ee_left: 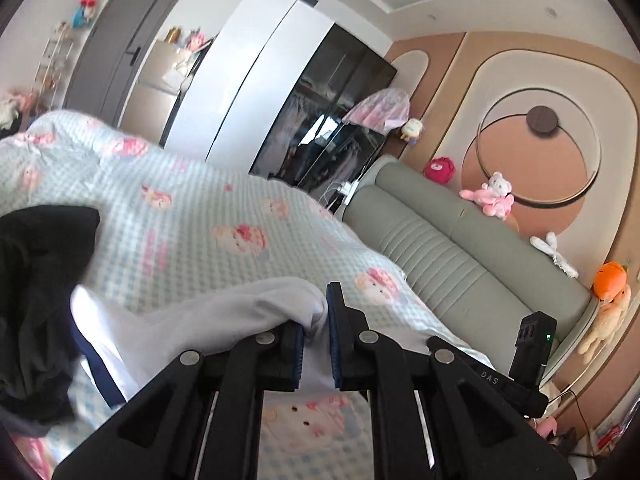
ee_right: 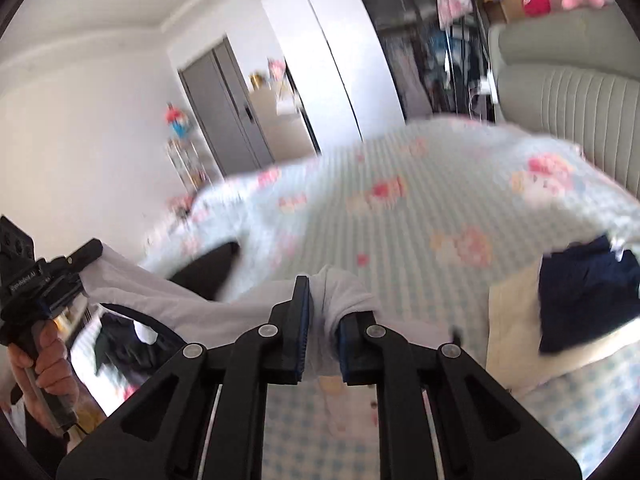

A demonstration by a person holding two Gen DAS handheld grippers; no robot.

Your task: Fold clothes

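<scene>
A white garment with navy trim [ee_left: 180, 328] hangs lifted above the bed. In the left wrist view my left gripper [ee_left: 318, 314] is shut on a bunched corner of it, cloth wrapping over the left finger. In the right wrist view my right gripper [ee_right: 324, 304] is shut on another bunch of the white garment [ee_right: 344, 296]. From there the cloth stretches left to the left gripper [ee_right: 86, 264], which a hand [ee_right: 48, 364] holds by its handle.
The bed [ee_left: 208, 208] has a pale blue checked cover with cartoon prints. A black garment [ee_left: 36, 280] lies at its left. A folded navy piece [ee_right: 584, 292] rests on a cream one [ee_right: 512, 320] at the right. A green padded headboard [ee_left: 440, 256] carries plush toys; wardrobes stand behind.
</scene>
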